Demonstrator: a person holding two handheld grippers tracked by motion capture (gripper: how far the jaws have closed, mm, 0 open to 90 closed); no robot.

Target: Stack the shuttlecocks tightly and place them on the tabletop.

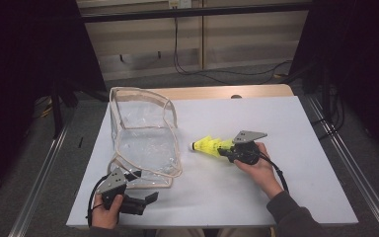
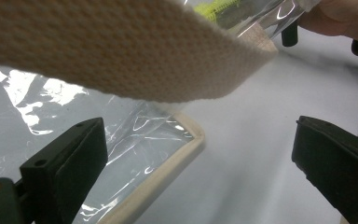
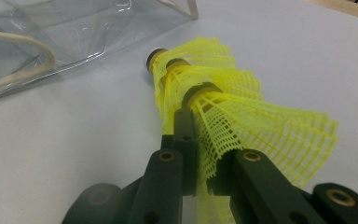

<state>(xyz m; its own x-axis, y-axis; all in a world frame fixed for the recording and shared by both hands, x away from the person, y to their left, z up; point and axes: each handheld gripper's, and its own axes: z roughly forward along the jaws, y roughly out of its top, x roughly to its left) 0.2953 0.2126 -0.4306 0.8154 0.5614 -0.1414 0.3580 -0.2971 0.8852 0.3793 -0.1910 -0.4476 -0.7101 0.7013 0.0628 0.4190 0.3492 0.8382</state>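
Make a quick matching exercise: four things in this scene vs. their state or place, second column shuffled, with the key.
Things:
1. left gripper
2. right gripper
3. clear bag
4. yellow shuttlecocks

States:
A. nested in a stack, cork end toward the bag
B. jaws wide apart, nothing between the pads
C. stands on the left half of the white table, beige trim
D. jaws clamped on yellow mesh

Pairs: 1-B, 2-D, 3-C, 4-A

Lab-like recording bay, white work table [image 1: 256,197], dark curtained sides, metal floor rails [image 1: 345,163], wall cables [image 1: 217,73]
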